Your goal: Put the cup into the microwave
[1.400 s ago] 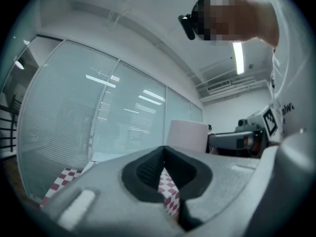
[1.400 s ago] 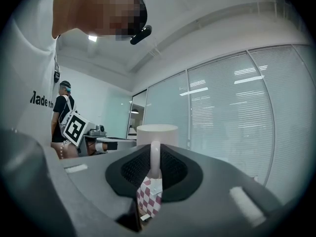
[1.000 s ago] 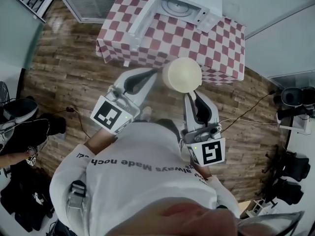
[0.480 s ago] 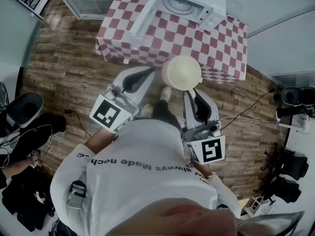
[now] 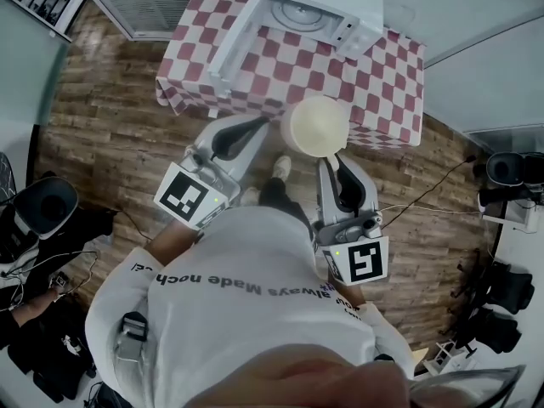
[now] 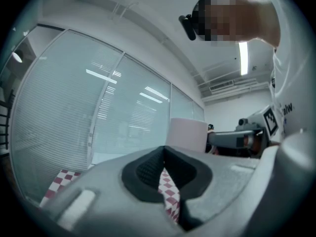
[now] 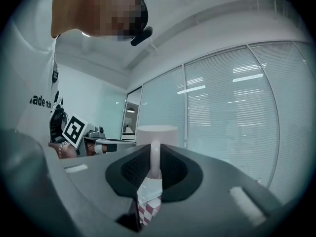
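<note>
Overhead, the cup (image 5: 314,126) hangs mid-frame over the near edge of the checked table (image 5: 374,83), much as a second ago, but a shoe (image 5: 281,167) has appeared below it. I judge the person is stepping toward the open microwave (image 5: 319,11) at top centre. Left gripper view: the left gripper (image 6: 165,167) has its pads together on nothing. Right gripper view: the right gripper (image 7: 154,169) is pinched on the cup's handle (image 7: 154,154).

Seen from overhead, the microwave (image 5: 319,11) is cut off by the picture's top edge, and its open door (image 5: 238,34) covers part of the checked worktop (image 5: 374,83). The cup (image 5: 315,127) hides the tips of the right tongs (image 5: 334,155). In the right gripper view, the tongs' own body hides the cup's base.
</note>
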`<state>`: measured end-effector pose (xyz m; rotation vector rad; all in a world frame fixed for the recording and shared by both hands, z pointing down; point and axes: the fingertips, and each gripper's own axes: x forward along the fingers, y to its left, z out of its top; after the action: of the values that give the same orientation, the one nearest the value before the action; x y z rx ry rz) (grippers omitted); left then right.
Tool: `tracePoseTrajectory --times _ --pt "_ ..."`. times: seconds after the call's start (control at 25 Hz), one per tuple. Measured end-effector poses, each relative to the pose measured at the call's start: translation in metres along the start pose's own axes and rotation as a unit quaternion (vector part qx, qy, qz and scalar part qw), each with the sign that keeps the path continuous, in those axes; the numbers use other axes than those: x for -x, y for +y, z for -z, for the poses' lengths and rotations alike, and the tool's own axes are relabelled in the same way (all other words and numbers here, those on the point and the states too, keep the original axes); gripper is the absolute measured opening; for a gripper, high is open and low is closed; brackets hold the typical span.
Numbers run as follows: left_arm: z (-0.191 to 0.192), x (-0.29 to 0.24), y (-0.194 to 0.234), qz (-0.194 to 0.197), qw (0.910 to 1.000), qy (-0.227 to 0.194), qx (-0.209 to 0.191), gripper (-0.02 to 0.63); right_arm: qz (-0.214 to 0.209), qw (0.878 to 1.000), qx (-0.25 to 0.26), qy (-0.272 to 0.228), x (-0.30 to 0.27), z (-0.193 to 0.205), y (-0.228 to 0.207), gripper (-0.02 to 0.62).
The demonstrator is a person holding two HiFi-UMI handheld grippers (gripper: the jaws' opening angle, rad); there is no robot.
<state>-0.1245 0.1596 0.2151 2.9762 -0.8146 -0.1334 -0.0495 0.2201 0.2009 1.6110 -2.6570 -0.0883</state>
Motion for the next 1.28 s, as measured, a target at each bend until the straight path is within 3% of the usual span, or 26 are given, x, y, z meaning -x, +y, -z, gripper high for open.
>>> tracePoseTrajectory --times 0.76,1.28 --pt "0.014 -0.185 0.048 -0.008 0.9998 0.018 -0.009 0.003 -0.03 1.0 -0.004 -0.001 -0.064 0.019 -0.179 0.041" --pt "0.022 -0.255 0.075 -0.036 0.9991 0.022 -0.006 0.003 -0.047 0.999 -0.008 -0.004 -0.093 0.03 -0.254 0.041"
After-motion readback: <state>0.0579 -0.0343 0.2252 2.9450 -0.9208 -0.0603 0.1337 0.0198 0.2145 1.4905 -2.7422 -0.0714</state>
